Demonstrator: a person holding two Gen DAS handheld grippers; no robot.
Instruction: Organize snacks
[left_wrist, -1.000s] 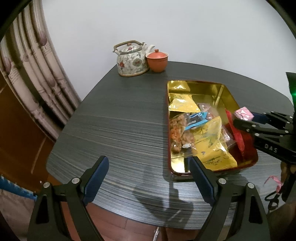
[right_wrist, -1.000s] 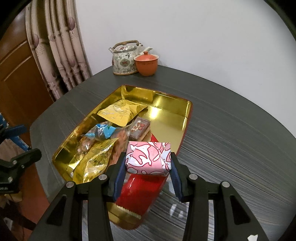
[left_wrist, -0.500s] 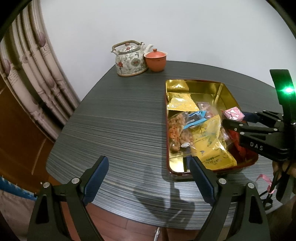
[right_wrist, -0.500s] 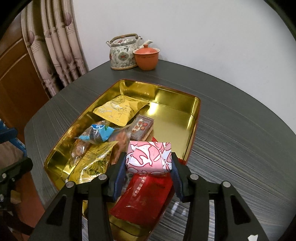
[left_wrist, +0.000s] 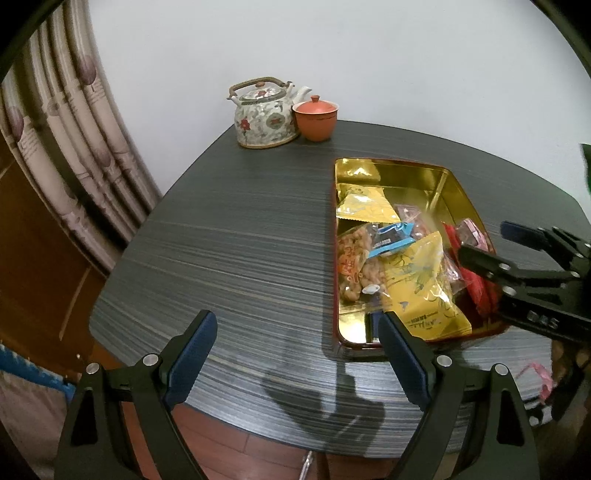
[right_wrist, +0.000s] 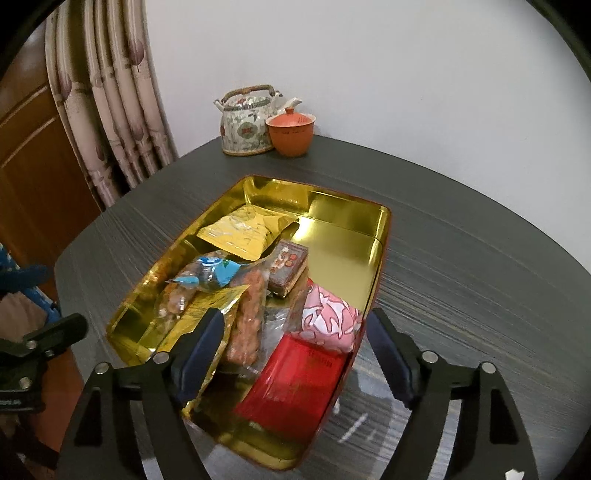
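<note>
A home, likely a sitting or dining room. A dark wood-grain counter (left_wrist: 229, 251) stands against a plain white wall. At upper centre, a floral porcelain teapot (left_wrist: 264, 118) sits beside a lidded red clay teacup (left_wrist: 316, 119). Patterned curtains (left_wrist: 70, 147) hang at left over brown wood panelling (right_wrist: 33, 155), with reddish wooden flooring (left_wrist: 236, 446) below.

Gold-lined tray (right_wrist: 376, 236) with red outer rim, on dark table, far half bare. Pink-and-white wrapped packet (right_wrist: 327, 319) lies tilted against right wall, atop flat red packet (right_wrist: 295, 380) at near corner. Small brown boxed snack (right_wrist: 288, 266) mid-tray. Yellow pouch (right_wrist: 240, 232) farther back. Blue-wrapped candy (right_wrist: 212, 271) over clear bag of orange snacks (right_wrist: 247, 325). Second yellow pouch (left_wrist: 421, 291) at near left.
</note>
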